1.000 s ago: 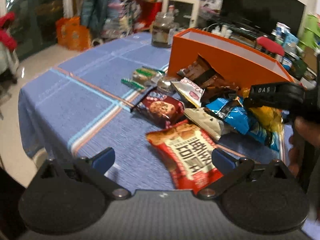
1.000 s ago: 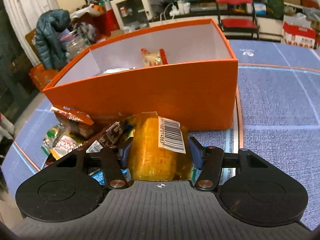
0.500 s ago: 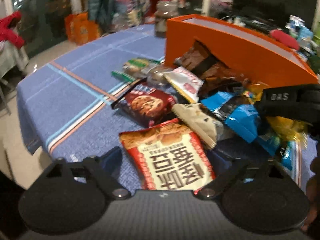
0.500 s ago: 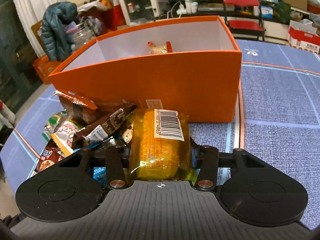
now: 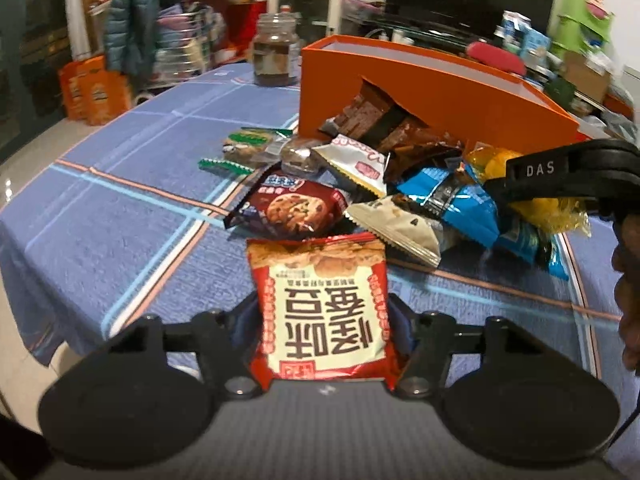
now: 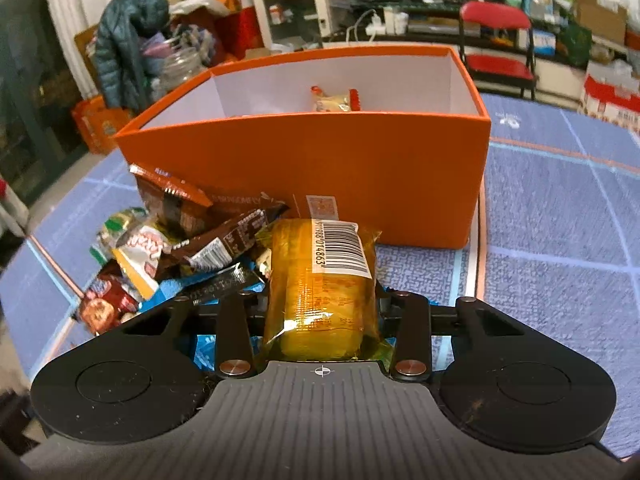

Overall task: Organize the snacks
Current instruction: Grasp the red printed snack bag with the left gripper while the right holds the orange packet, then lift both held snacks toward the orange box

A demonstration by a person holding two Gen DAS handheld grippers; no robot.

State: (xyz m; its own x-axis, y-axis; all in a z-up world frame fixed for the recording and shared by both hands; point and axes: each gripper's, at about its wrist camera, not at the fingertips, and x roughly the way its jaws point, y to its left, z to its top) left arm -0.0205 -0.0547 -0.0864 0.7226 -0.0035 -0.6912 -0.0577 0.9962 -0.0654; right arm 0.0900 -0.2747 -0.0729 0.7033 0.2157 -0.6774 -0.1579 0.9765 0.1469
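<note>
My left gripper is shut on a red snack packet with large characters, held just above the blue tablecloth. My right gripper is shut on a yellow snack packet with a barcode, in front of the orange box. The box also shows in the left wrist view. The right gripper's body shows in the left wrist view over the snack pile. One snack lies inside the box at the back.
A glass jar stands on the table behind the box. The snack pile lies against the box's front left. A red chair and cluttered shelves stand beyond the table. The table edge is near on the left.
My left gripper moved onto the red packet and closed on it. My right gripper closed on the yellow packet and lifted it slightly.
</note>
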